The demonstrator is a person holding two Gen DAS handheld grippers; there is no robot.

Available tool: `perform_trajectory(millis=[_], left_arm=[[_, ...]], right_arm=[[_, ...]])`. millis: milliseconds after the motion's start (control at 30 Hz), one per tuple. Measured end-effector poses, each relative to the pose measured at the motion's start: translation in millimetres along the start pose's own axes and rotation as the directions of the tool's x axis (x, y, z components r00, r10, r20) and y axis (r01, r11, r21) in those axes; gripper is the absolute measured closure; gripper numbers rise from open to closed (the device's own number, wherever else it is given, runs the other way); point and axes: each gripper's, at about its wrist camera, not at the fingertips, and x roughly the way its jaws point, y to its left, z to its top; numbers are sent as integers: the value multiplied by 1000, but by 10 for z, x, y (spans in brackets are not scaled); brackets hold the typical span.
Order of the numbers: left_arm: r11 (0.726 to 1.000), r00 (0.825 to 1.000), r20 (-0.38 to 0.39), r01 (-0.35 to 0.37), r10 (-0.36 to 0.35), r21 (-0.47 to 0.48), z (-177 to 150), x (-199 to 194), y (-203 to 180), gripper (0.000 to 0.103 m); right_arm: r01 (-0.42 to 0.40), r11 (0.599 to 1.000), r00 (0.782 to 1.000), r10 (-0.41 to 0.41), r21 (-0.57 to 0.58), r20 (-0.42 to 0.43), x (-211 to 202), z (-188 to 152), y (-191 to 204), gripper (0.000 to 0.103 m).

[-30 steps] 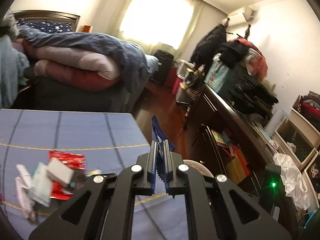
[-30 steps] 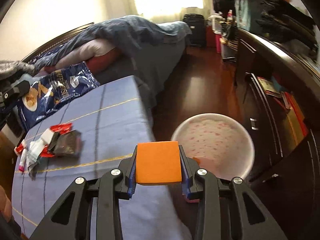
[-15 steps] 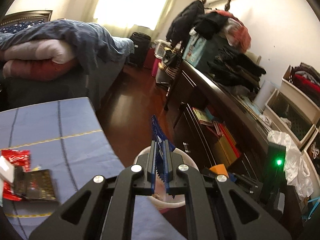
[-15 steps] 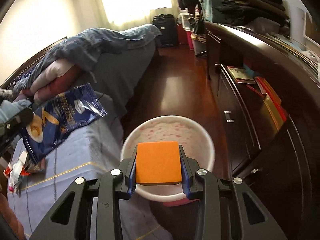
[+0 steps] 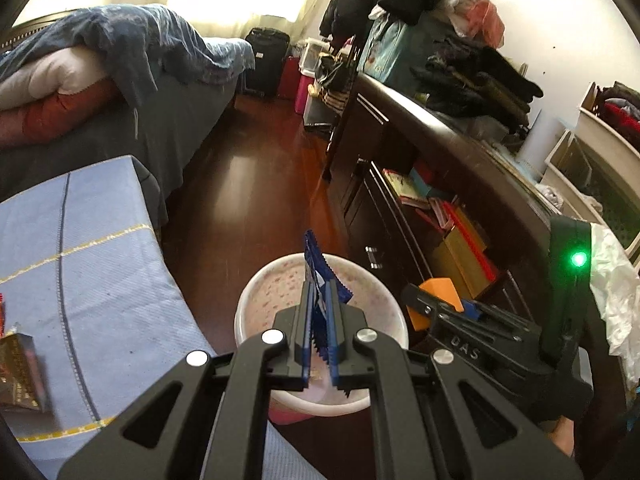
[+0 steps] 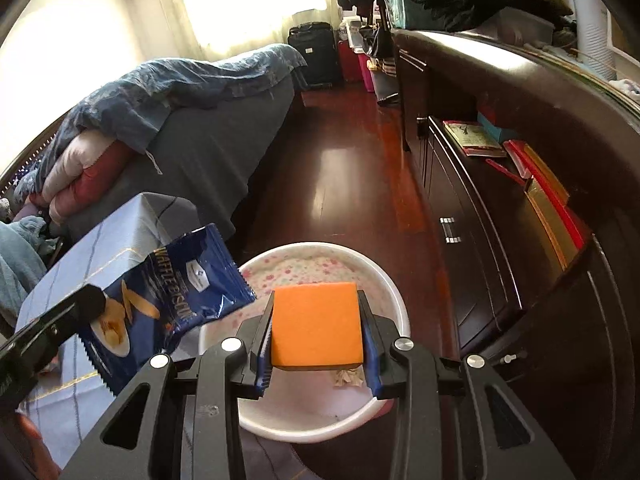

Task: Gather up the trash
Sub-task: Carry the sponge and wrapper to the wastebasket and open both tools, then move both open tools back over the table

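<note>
My left gripper (image 5: 320, 308) is shut on a blue snack wrapper (image 5: 318, 276), held edge-on above the round white waste bin (image 5: 256, 292) on the floor. The wrapper (image 6: 168, 292) also shows in the right wrist view, hanging over the bin's left rim. My right gripper (image 6: 318, 328) is shut on an orange block (image 6: 316, 324) and holds it over the bin (image 6: 384, 280). A crumpled paper scrap (image 6: 348, 378) lies inside the bin. The right gripper with the orange block (image 5: 436, 300) shows beside the bin in the left wrist view.
A blue-clothed table (image 5: 88, 264) stands left of the bin, with a dark wrapper (image 5: 20, 376) near its left edge. A bed (image 5: 120, 80) lies behind it. A dark dresser (image 5: 440, 184) runs along the right. Wooden floor (image 5: 248, 184) lies between them.
Both grippers have swung right from over the table to above the bin, carrying the blue wrapper and the orange block. The trash pile on the table has slid out of view.
</note>
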Motion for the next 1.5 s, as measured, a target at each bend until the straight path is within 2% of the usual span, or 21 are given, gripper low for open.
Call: perform_trajectory(millis=[200, 300, 367, 400, 633, 733, 933, 1033, 1133, 1233, 1333, 1500], left_arm=[[1000, 1000, -19, -6, 6, -5, -19, 136, 7, 94], [1000, 1000, -18, -2, 2, -15, -15, 173, 1, 85], [1000, 1000, -17, 0, 0, -17, -15, 188, 5, 73], [1000, 1000, -15, 3, -4, -19, -14, 190, 6, 70], [1000, 1000, 6, 6, -6, -27, 3, 129, 12, 63], [1000, 1000, 14, 1, -1, -29, 17, 70, 21, 61], [997, 997, 41, -69, 70, -26, 31, -139, 65, 55], [991, 991, 40, -127, 129, -36, 37, -272, 139, 53], [983, 983, 51, -175, 178, -59, 34, -445, 266, 51], [970, 969, 73, -231, 237, -78, 25, -653, 393, 44], [953, 952, 91, -283, 293, -104, 5, -882, 561, 42], [909, 911, 100, -380, 400, -173, -71, -1268, 928, 34]], right_arm=[[19, 1000, 1000, -19, -8, -1, 156, 36, -7, 66], [20, 1000, 1000, -20, -2, -1, 186, 45, -36, 62], [26, 1000, 1000, -26, 1, 2, 191, 48, -55, 60], [27, 1000, 1000, -27, 1, 1, 194, 48, -63, 59], [36, 999, 999, -36, 3, 1, 137, 48, -55, 58], [38, 999, 999, -38, 0, 13, 58, 38, -33, 53], [27, 1000, 999, -27, -9, 25, -120, 8, 83, 47], [25, 999, 999, -24, -21, 34, -224, -18, 194, 42], [10, 999, 999, -8, -43, 45, -338, -52, 344, 35], [-7, 997, 999, 11, -75, 52, -439, -90, 525, 30], [-36, 994, 998, 42, -105, 51, -531, -139, 733, 25], [-91, 981, 994, 99, -169, 39, -659, -247, 1126, 20]])
